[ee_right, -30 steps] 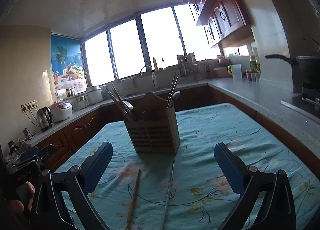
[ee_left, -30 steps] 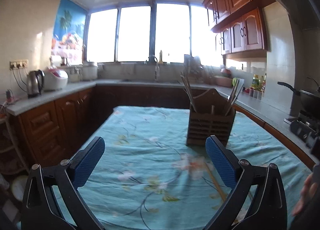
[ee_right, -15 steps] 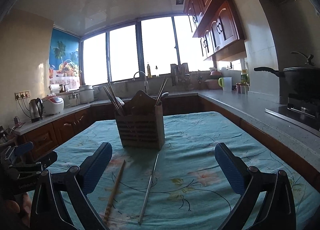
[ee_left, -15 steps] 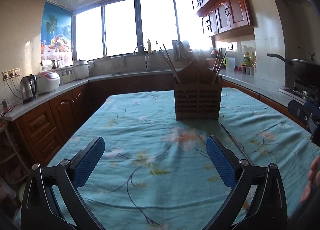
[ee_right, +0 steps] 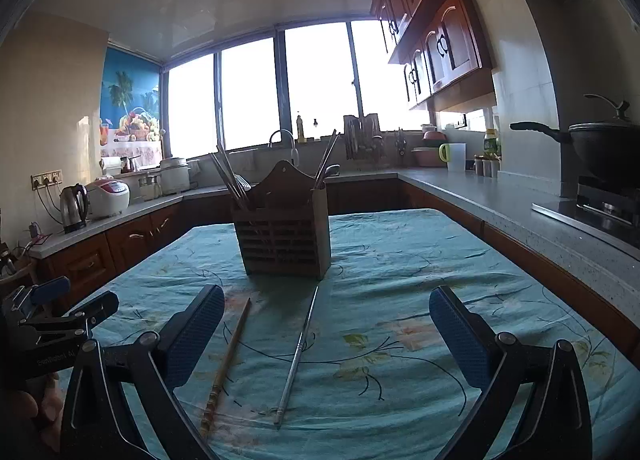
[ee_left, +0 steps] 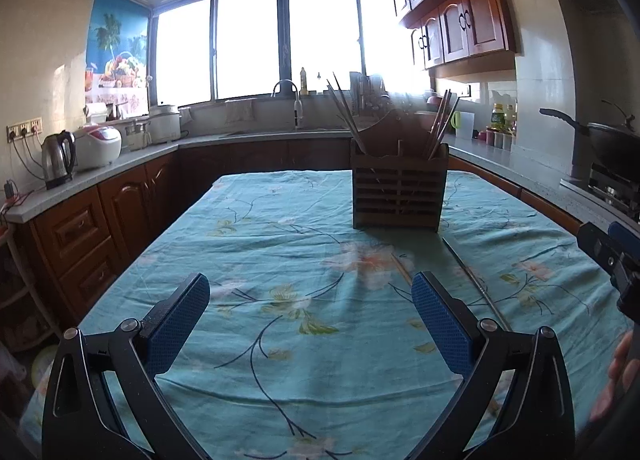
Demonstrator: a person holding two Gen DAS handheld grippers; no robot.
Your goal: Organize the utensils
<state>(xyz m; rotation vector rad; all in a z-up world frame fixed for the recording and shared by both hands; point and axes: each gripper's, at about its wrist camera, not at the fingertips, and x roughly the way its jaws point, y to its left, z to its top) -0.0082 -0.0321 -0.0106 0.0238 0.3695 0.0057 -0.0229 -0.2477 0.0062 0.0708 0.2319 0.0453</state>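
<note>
On the floral tablecloth (ee_right: 400, 260), the wooden utensil holder (ee_right: 284, 236) is standing; a wooden chopstick (ee_right: 228, 360) and metal chopstick (ee_right: 298, 352) are lying just before it. Right gripper (ee_right: 326, 324) and left gripper (ee_left: 310, 312) are hovering wide, empty; next comes lowering to pinch one.

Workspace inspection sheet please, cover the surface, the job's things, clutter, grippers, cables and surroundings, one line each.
Surface: table under a teal floral cloth, wrinkled.
Job's things: wooden utensil holder upright, utensils in it; wooden chopstick and metal chopstick lying loose on the cloth in front of it, apart.
Clutter: nothing seen on the table.
Grippers: left gripper open, empty; right gripper open, empty, above the loose chopsticks.
Cables: cords from the wall sockets near the kettle.
Surroundings: kitchen counter, sink faucet, windows, wok on the stove.
</note>
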